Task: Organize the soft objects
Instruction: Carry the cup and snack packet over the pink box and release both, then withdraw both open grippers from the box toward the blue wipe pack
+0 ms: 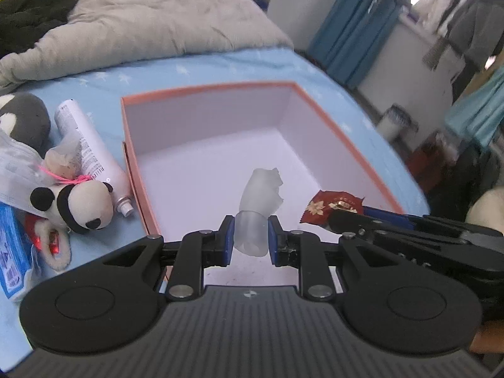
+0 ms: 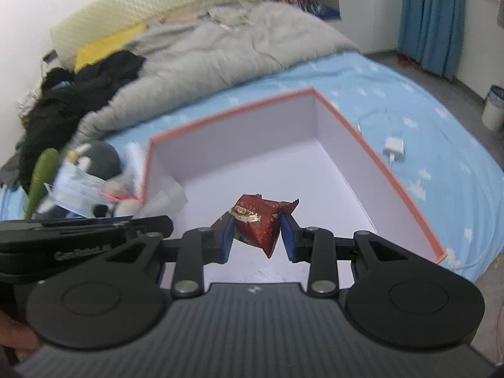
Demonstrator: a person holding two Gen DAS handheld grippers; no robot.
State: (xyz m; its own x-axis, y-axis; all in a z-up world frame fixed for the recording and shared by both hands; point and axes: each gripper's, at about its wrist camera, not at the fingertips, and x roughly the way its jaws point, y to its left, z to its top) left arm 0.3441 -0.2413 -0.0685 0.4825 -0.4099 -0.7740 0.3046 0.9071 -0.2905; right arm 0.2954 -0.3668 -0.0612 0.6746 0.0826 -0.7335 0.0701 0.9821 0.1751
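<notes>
Both grippers hang over the box (image 1: 296,94): left gripper (image 1: 251,233) clenches a frosted wrapper (image 1: 256,208), right gripper (image 2: 257,233), at three o'clock, clenches a red packet (image 2: 260,220), seemingly for dropping.

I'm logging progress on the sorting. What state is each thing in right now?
Orange-rimmed cardboard box: open, nothing resting inside.
Frosted translucent soft piece: clamped in left gripper, above the box.
Red foil snack packet: clamped in right gripper, above the box.
Panda plush toy: lying on the bed outside the box.
White tube: lying beside the box, cap on.
</notes>
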